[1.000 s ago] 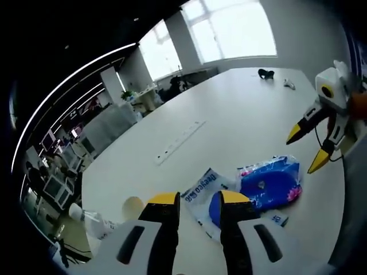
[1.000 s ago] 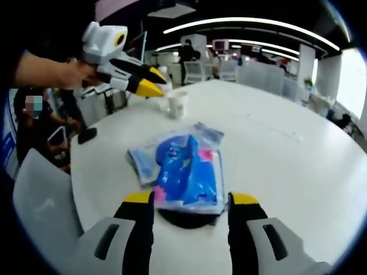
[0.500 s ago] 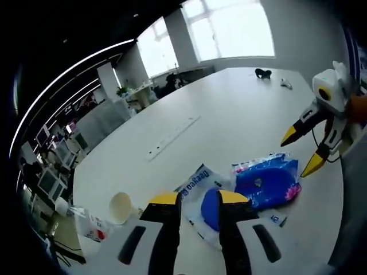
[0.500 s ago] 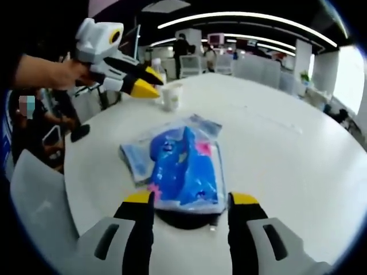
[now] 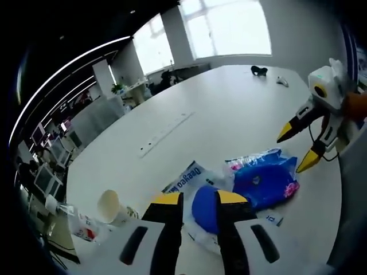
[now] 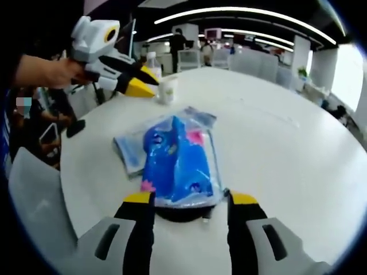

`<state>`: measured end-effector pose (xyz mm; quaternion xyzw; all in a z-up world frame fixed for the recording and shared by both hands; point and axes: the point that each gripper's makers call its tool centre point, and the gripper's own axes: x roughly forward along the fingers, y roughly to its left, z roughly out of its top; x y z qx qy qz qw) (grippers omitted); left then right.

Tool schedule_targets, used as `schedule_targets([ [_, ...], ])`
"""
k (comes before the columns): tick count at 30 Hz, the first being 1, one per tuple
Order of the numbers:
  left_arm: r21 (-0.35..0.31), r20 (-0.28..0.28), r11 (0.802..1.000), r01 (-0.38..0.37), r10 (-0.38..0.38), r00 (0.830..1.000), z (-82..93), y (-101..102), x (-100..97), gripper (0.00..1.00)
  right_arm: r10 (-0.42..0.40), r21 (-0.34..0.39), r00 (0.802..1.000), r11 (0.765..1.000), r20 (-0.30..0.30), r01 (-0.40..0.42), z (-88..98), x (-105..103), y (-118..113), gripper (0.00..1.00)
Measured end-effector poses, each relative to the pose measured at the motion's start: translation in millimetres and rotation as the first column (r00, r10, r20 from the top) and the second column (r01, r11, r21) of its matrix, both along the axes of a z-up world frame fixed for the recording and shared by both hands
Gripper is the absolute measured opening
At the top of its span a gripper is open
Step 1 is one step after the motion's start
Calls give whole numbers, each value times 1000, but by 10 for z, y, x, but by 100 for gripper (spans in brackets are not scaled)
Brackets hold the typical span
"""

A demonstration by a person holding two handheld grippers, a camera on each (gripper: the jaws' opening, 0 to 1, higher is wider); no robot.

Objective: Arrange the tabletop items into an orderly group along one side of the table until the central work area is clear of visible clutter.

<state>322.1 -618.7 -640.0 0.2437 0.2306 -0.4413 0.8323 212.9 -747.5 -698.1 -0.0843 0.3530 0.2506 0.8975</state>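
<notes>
Blue packet (image 6: pixel 176 160) lies on the white surface (image 6: pixel 275 149) just ahead of my right fingers (image 6: pixel 186 199), spread open, empty. My left fingers (image 5: pixel 192 198) stand narrowly apart, holding nothing, cup (image 5: pixel 109 206) beside them.

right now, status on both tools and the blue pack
Left tool open, empty, hovering near paper cup. Right tool open, just short of blue pack. Pack lies flat on table, partly over a clear bag.
</notes>
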Motion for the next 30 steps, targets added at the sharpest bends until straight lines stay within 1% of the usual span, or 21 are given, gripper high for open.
schedule_targets([
  [6,-15,-15,1000,9,-9,1000,-49,-80,-88,21,-27,-3,1000,1000,-3,27,-5,-26,-105,43],
  [9,-22,-28,1000,13,-13,1000,-82,-91,-139,21,-48,-3,999,999,-17,48,-21,-26,-154,42],
  [12,-24,-39,1000,14,-15,999,-110,-81,-189,21,-65,-3,998,998,-18,65,-14,-23,-185,42],
  [14,-47,-65,999,10,-13,998,-128,-90,-251,22,-70,-2,997,998,-16,70,-10,-18,-194,41],
  [19,-49,-84,999,22,-26,996,-170,-99,-362,23,-83,15,996,996,-26,84,-3,-22,-191,37],
  [25,-52,-113,998,26,-32,993,-221,-118,-427,23,-74,16,997,997,-32,75,-8,-51,-172,31],
  [28,-61,-141,998,31,-39,989,-262,-181,-500,24,-73,20,997,997,-32,74,-5,-66,-177,28],
  [30,-46,-136,998,52,-58,989,-304,-227,-548,25,-72,21,997,997,-32,73,-8,-68,-182,26],
])
